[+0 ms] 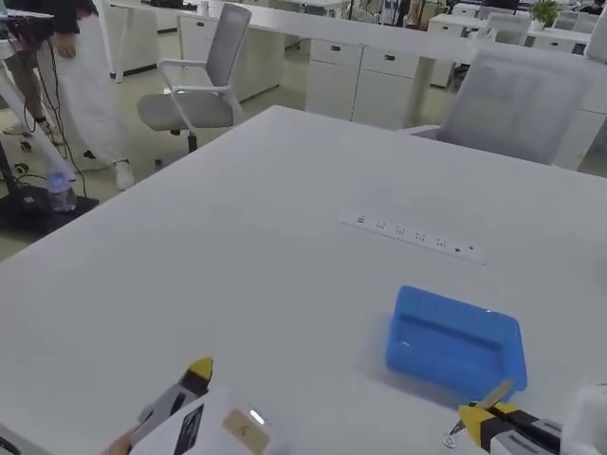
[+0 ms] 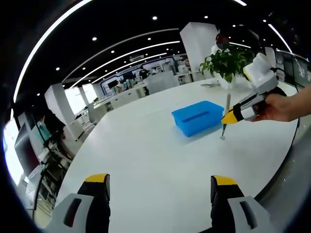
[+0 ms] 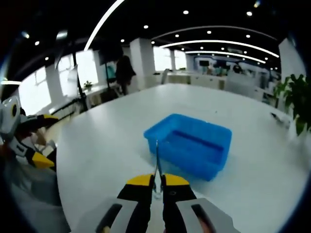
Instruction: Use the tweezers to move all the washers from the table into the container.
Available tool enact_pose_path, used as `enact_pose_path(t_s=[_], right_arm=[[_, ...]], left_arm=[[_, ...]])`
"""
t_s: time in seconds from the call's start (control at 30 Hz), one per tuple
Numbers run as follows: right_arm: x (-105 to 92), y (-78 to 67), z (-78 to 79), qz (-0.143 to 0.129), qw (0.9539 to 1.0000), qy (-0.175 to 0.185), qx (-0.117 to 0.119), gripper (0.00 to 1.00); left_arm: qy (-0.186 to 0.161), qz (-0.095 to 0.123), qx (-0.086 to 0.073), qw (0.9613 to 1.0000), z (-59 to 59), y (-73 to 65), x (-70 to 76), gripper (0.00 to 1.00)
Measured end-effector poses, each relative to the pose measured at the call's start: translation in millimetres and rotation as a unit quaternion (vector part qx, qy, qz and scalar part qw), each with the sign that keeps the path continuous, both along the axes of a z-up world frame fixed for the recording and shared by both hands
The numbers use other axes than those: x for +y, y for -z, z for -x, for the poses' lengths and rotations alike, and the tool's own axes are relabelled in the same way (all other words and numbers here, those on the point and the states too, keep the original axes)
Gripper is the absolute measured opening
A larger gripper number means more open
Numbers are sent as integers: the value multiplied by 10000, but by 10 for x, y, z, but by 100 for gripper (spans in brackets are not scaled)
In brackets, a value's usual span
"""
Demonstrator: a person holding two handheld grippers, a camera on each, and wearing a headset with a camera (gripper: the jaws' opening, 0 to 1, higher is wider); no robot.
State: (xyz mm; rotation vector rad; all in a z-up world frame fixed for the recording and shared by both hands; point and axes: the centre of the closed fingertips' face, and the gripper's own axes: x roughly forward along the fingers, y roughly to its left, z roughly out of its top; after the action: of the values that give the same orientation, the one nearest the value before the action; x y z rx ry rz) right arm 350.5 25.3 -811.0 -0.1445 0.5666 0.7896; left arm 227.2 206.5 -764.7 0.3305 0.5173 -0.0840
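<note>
Right tongs grip slim silver tweezers.

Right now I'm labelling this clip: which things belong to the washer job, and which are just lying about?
Job: tweezers, clamped in the right gripper; blue container; small ring at the tweezers' tip, probably a washer.
Lying about: socket strip; office chairs; potted plant.

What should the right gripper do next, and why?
Probably lift the right gripper slightly and carry the tweezers forward over the blue container: the jaws are shut on them, their tip at the table just short of that container's wall. Whether they grip anything, I cannot tell.
</note>
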Motion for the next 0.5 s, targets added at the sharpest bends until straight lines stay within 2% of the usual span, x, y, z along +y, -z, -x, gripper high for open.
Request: enact_pose_path(t_s=[0.1, 0.23, 0.3, 0.5], right_arm=[[6, 8, 11, 17, 10000, 8, 10, 4], [-13, 89, -13, 127, 9999, 8, 14, 4], [10, 53, 13, 103, 9999, 21, -44, 4], [10, 70, 1, 129, 9998, -29, -138, 3]], left_arm=[[-7, -5, 12, 10000, 2, 3, 4, 87], [-21, -3, 5, 10000, 3, 1, 10, 87], [-21, -11, 6, 10000, 3, 1, 11, 87], [-28, -25, 10, 10000, 3, 4, 17, 87]])
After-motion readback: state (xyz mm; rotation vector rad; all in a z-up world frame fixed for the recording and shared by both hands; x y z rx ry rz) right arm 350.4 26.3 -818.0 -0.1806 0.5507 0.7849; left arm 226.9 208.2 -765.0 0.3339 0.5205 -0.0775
